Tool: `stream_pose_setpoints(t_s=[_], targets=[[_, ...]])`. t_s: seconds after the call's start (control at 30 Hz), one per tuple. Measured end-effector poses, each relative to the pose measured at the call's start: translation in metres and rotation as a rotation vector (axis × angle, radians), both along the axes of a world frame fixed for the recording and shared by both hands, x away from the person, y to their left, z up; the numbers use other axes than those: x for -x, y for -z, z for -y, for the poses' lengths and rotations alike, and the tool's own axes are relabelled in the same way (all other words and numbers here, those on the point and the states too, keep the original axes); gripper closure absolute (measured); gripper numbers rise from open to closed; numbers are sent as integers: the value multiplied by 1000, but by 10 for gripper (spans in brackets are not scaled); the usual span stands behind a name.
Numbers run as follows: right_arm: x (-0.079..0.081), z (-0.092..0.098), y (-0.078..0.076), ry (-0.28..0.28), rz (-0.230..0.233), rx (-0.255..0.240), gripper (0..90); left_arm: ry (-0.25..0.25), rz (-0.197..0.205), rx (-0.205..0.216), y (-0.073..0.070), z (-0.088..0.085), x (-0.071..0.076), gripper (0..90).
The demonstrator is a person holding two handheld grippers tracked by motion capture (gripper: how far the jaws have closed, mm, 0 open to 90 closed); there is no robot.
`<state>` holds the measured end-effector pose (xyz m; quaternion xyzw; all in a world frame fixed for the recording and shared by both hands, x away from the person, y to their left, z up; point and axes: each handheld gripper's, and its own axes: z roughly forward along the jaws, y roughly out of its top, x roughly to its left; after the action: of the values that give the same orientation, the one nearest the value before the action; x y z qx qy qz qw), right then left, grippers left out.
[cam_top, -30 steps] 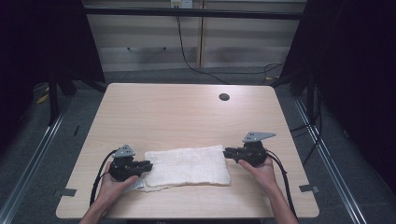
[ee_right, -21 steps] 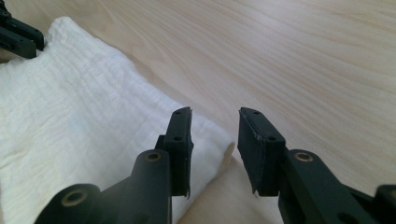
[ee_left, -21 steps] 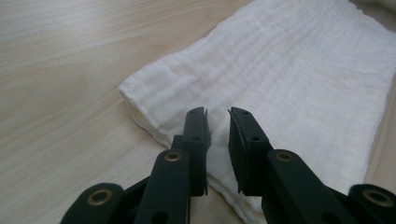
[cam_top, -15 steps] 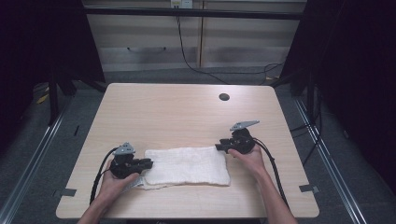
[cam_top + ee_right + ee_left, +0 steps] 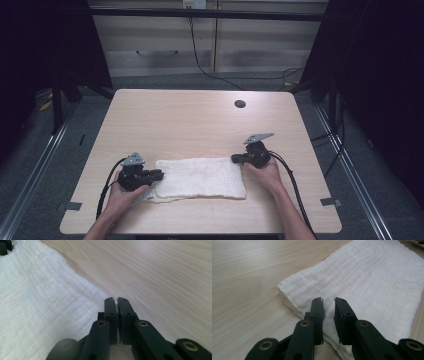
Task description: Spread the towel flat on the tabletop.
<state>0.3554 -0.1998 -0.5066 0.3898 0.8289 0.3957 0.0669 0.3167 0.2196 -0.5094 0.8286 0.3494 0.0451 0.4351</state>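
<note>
Fingers (image 5: 110,312) of the right gripper (image 5: 239,159) pinch the white cloth (image 5: 200,177); left gripper (image 5: 156,175) fingers (image 5: 317,312) stand slightly apart on the wooden table (image 5: 190,120).

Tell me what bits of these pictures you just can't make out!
- High view: the cloth's near-left corner is hidden under the left gripper.
- Right gripper view: the right gripper has just closed at the cloth's corner; its black jaws hide whether any cloth is pinched.
- Left gripper view: the cloth's far end is cut off by the top edge.
- High view: the dark round spot on the table is too small to identify.
</note>
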Motion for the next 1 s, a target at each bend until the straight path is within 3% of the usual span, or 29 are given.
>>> stream_pose_setpoints(t_s=[0.17, 0.4, 0.47, 0.6, 0.73, 0.83, 0.87, 0.9, 1.0], targets=[[6, 5, 0, 8, 4, -10, 880, -4, 4, -9, -1, 1, 3, 762], [21, 19, -3, 29, 18, -17, 881, 42, 9, -47, -4, 9, 14, 743], [25, 21, -2, 23, 20, -18, 881, 53, -10, -33, -5, 11, 16, 728], [33, 25, -3, 26, 35, -22, 881, 67, -9, 5, -12, 8, 17, 713], [36, 31, -4, 36, 37, -21, 881, 50, 14, 26, -27, 4, 10, 702], [36, 33, -2, 39, 41, -28, 881, 41, 16, 42, -32, 4, -3, 680], [36, 32, -2, 41, 37, -27, 881, 47, 10, 28, -32, 6, -9, 667], [36, 32, -1, 38, 38, -24, 881, 36, 25, -11, -32, 8, -15, 653], [36, 30, -1, 40, 35, -18, 881, 16, 15, 16, -30, 8, -28, 650]])
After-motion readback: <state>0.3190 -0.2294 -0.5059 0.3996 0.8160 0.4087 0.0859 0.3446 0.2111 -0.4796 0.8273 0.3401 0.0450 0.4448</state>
